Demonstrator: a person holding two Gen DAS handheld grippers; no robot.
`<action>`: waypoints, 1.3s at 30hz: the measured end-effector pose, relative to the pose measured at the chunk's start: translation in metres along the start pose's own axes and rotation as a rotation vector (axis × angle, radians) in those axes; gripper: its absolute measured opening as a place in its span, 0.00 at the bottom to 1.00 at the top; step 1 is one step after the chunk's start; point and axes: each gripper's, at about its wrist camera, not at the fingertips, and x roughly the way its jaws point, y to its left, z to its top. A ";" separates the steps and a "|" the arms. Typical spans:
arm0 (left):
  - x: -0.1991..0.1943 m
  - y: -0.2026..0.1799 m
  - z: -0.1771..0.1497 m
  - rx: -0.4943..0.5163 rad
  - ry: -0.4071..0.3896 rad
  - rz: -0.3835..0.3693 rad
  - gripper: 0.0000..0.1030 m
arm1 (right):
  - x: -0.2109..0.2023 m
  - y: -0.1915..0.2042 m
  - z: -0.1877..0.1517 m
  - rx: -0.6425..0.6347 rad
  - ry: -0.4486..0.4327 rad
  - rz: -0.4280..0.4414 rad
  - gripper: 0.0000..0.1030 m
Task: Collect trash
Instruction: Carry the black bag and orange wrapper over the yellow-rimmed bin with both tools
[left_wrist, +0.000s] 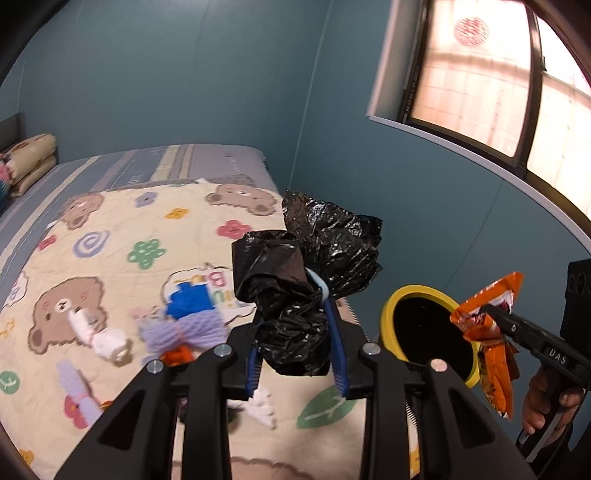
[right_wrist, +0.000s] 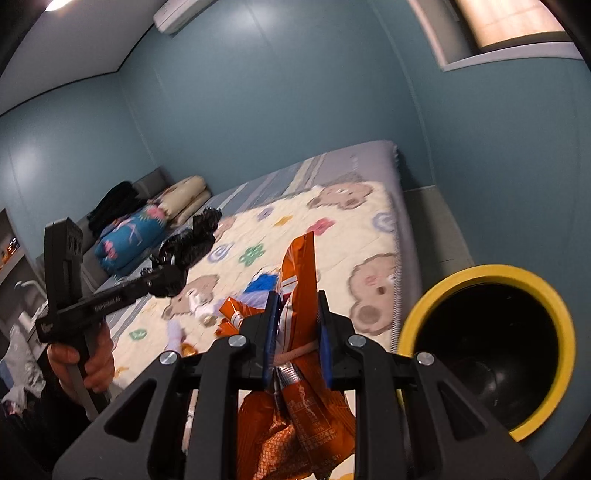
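Observation:
My left gripper (left_wrist: 295, 314) is shut on a crumpled black plastic bag (left_wrist: 317, 258), held up above the bed. My right gripper (right_wrist: 295, 314) is shut on an orange snack wrapper (right_wrist: 299, 369), which hangs below the pads and sticks up above them. In the left wrist view that wrapper (left_wrist: 487, 332) and the right gripper (left_wrist: 495, 314) hover over the opening of a yellow-rimmed black trash bin (left_wrist: 428, 332). The bin (right_wrist: 491, 347) stands beside the bed at the lower right of the right wrist view. The left gripper (right_wrist: 170, 273) with its black bag (right_wrist: 192, 240) shows at the left there.
A bed with a bear-patterned quilt (left_wrist: 122, 258) carries white tissue scraps (left_wrist: 99, 332), a blue item (left_wrist: 192, 301), purple yarn (left_wrist: 177, 332) and small orange bits. Folded bedding and pillows (right_wrist: 147, 221) lie at the headboard. Blue walls and a window (left_wrist: 480, 74) close the corner behind the bin.

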 end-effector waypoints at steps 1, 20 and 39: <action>0.005 -0.006 0.001 0.004 0.005 -0.011 0.28 | -0.004 -0.005 0.002 0.005 -0.013 -0.011 0.19; 0.089 -0.108 -0.002 0.105 0.082 -0.153 0.28 | -0.030 -0.094 0.028 0.114 -0.125 -0.227 0.19; 0.167 -0.174 -0.030 0.148 0.206 -0.240 0.29 | -0.008 -0.176 0.008 0.247 -0.093 -0.312 0.19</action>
